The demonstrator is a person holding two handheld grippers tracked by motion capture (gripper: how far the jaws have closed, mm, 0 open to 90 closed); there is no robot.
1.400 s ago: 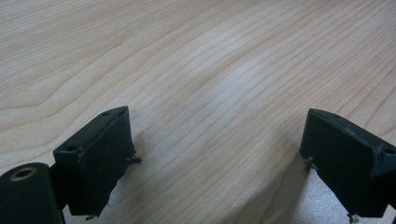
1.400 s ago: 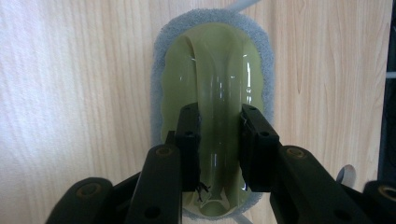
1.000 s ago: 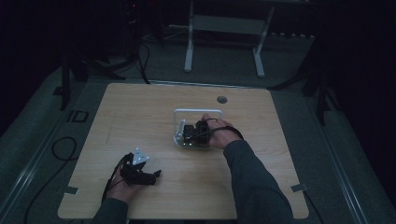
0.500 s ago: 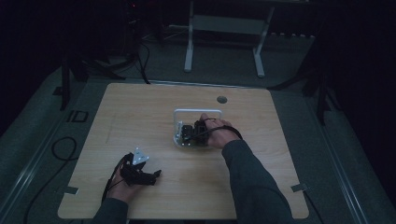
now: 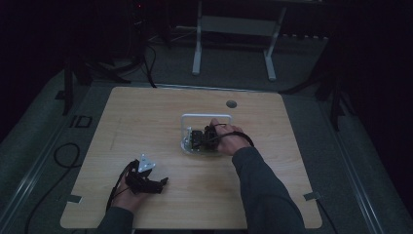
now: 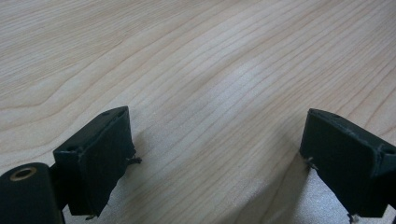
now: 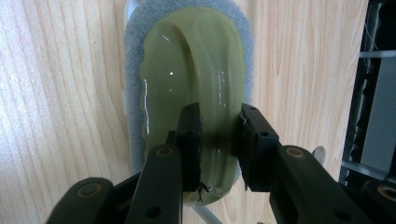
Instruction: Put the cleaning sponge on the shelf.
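On the light wooden table [image 5: 146, 122], the right gripper [image 7: 218, 135] clamps its jaws on the translucent green plastic scrubber handle with grey pad [image 7: 196, 70] mid-table, while the left gripper [image 6: 219, 154] rests wide open near the front edge.

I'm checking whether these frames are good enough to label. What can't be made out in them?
- High view: the scrubber is too dark and small to identify; the right hand and its claw cover it.
- Right claw view: the right claw hides the handle's near end, and the grey pad mostly lies beneath it.
- Left claw view: the left claw is open over bare table; both fingers are cut off by the bottom edge.
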